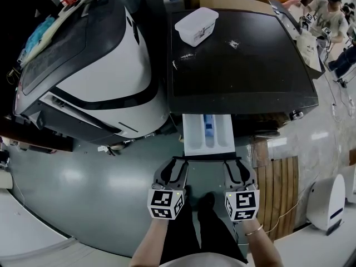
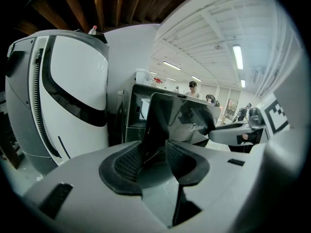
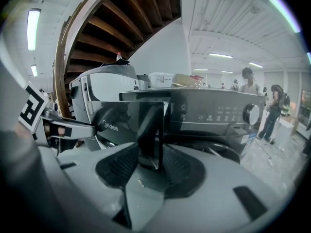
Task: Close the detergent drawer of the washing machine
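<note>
The detergent drawer (image 1: 193, 136) stands pulled out from the front of the black washing machine (image 1: 245, 65); it is white inside, with a blue insert (image 1: 208, 128). Its glossy black front panel (image 2: 177, 118) runs between both grippers. My left gripper (image 1: 173, 161) is shut on the panel's left end, whose edge sits between the ribbed pads (image 2: 127, 161). My right gripper (image 1: 234, 161) is shut on the right end of the panel (image 3: 148, 123), whose corner is between its pads (image 3: 179, 165). The other gripper shows at the side of each gripper view.
A white lidded box (image 1: 196, 25) sits on the washer's top. A large white and black appliance (image 1: 94, 65) stands close on the left. The control panel and dial (image 3: 251, 114) lie right of the drawer. A wooden pallet (image 1: 278, 188) lies on the floor at right. People stand far back (image 1: 328, 15).
</note>
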{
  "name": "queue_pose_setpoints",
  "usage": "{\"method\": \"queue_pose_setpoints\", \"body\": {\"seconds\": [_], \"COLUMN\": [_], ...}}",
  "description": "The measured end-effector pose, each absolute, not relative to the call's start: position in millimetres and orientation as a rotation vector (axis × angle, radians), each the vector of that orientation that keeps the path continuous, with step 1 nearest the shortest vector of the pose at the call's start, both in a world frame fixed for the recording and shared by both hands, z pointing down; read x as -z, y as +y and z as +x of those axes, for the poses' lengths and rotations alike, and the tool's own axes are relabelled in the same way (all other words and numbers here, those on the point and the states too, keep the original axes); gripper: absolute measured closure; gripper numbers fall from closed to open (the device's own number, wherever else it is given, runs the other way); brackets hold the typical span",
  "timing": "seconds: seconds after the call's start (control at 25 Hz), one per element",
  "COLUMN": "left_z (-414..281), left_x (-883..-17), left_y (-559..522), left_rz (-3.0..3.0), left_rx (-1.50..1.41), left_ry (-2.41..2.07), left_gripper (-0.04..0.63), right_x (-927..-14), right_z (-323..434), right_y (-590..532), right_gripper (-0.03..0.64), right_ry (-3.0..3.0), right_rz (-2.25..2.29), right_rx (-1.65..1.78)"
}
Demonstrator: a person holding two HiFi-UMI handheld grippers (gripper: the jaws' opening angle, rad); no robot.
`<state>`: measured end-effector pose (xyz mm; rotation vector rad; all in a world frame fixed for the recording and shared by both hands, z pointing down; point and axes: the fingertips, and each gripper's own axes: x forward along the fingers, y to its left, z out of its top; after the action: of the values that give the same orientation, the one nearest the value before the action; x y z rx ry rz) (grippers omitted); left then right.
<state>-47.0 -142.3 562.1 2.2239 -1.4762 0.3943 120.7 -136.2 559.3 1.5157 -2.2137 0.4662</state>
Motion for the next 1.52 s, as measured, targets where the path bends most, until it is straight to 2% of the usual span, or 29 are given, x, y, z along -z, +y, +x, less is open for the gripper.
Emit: {"method": "queue_pose_setpoints", "body": {"seconds": [1.52], "left_z": [-50], "left_x": [-559], "left_y": [-199], "left_rz": [2.22], "left_rx": [-0.376], "left_ry": [-1.496], "left_gripper": [0.463], "right_x": [-556], "right_z": [117], "right_y": [-193], "right_gripper": [0.46], "right_ry": [-2.21], "right_rz": [1.523], "right_rx": [-0.467]}}
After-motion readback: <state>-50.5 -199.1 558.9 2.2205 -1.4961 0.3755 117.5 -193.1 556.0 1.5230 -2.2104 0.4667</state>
